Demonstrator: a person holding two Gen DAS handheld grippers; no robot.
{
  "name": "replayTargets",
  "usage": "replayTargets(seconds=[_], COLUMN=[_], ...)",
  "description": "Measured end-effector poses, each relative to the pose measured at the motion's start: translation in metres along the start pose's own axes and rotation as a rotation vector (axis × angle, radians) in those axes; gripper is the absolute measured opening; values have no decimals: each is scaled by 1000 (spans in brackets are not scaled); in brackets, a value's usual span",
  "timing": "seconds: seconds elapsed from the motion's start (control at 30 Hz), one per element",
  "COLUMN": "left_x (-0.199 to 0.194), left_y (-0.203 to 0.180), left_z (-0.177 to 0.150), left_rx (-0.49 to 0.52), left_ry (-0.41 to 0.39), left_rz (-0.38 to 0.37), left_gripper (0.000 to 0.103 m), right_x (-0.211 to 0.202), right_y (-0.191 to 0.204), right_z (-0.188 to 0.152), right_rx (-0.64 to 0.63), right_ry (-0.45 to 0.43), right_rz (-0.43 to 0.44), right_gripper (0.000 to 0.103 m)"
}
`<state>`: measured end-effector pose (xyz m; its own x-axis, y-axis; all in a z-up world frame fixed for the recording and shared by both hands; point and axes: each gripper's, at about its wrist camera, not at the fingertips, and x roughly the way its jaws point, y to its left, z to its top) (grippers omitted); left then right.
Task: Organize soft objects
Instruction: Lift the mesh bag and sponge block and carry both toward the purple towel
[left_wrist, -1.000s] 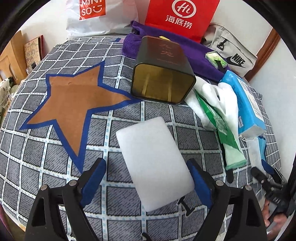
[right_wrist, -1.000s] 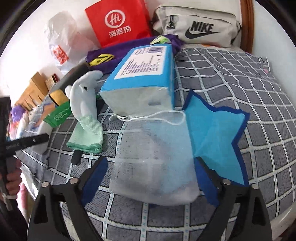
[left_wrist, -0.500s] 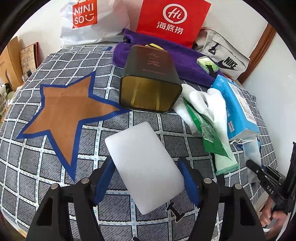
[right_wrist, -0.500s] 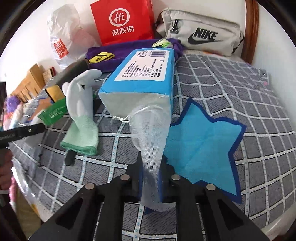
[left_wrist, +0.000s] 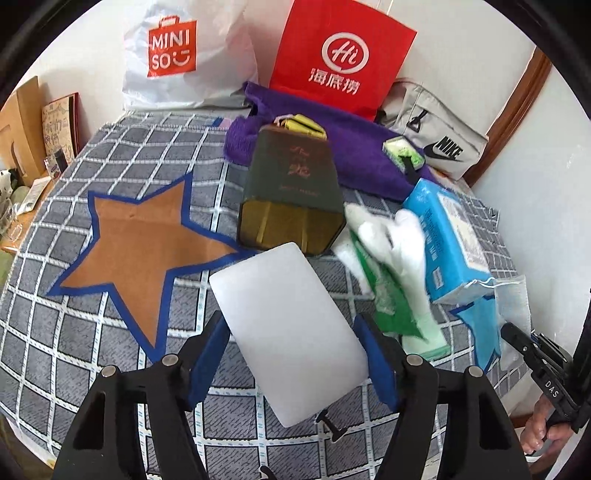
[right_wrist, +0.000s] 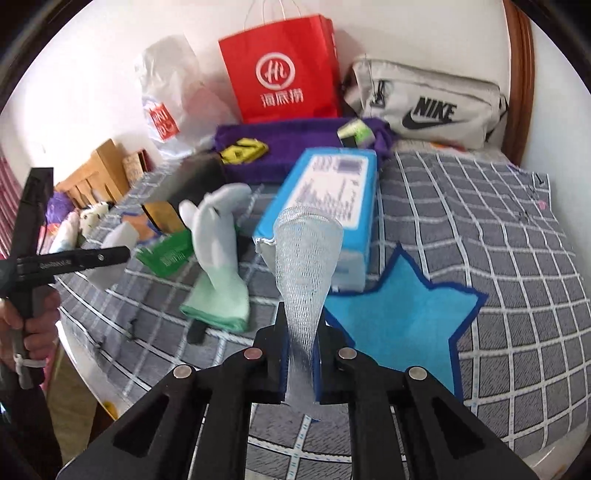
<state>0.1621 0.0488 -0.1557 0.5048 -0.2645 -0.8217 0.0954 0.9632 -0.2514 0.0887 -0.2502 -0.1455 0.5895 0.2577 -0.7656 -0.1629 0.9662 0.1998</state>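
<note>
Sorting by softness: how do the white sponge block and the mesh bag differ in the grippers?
The white sponge block is opaque and keeps its flat slab shape; the mesh bag is see-through and crumples into a strip. The block holds the left gripper wide; the right gripper is nearly shut. Both are white and gripped.

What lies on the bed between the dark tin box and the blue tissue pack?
In the left wrist view, a white glove on a green packet lies between the tin box and the tissue pack.
</note>
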Motion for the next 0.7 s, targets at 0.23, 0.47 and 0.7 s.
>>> replayTargets(seconds=[0.23, 0.47, 0.7], left_x=[-16, -23, -18], left_y=[-7, -13, -19], left_z=[18, 38, 61], left_rx=[7, 13, 17], left_ry=[-39, -59, -61], left_rz=[3, 20, 25], left_gripper=[68, 68, 68], right_x=[-7, -11, -2], right_y=[4, 9, 7], right_z=[24, 51, 80], right_rx=[-13, -36, -50], right_ry=[-35, -75, -95], right_rz=[22, 39, 51], right_gripper=[10, 10, 10])
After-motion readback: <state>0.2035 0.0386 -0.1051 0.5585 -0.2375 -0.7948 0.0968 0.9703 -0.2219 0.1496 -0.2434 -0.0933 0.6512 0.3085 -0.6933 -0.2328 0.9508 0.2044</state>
